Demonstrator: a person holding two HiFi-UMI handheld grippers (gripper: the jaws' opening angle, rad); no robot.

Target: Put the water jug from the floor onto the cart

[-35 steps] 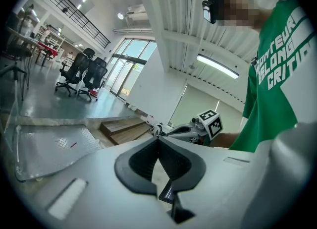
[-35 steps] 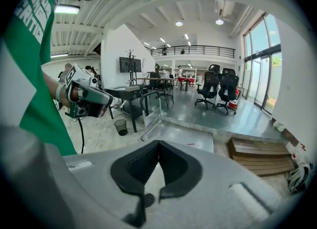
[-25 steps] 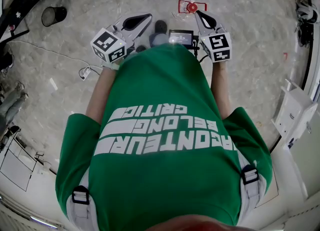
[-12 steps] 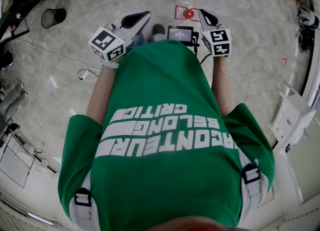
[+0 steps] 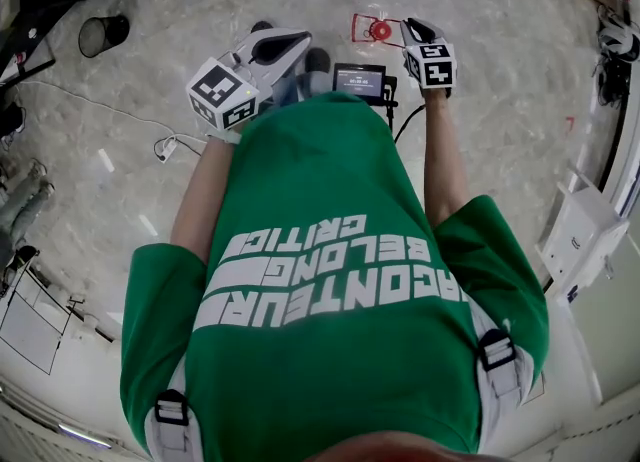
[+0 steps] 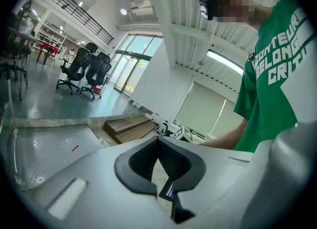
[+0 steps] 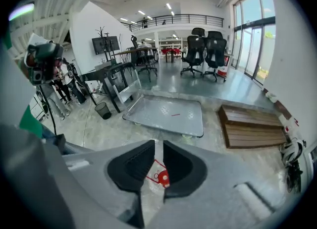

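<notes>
— Down toward the floor, that's where the right hand-held gripper (image 5: 409,24) has gone since a second ago, and its jaws have just been opening.

— How far apart?

— Only a narrow slit, with nothing between the pads. Through it, the right gripper view shows the red cap of the water jug (image 7: 161,176).

— And where's the jug?

— It's on the marble floor (image 5: 480,60), just beside that gripper's tips. It's well apart from the cart (image 7: 168,114), which sits farther off next to a wooden platform (image 7: 252,126).

— The other one?

— The left hand-held gripper (image 5: 298,40) points out over the floor, jaws closed tip to tip, empty.
</notes>
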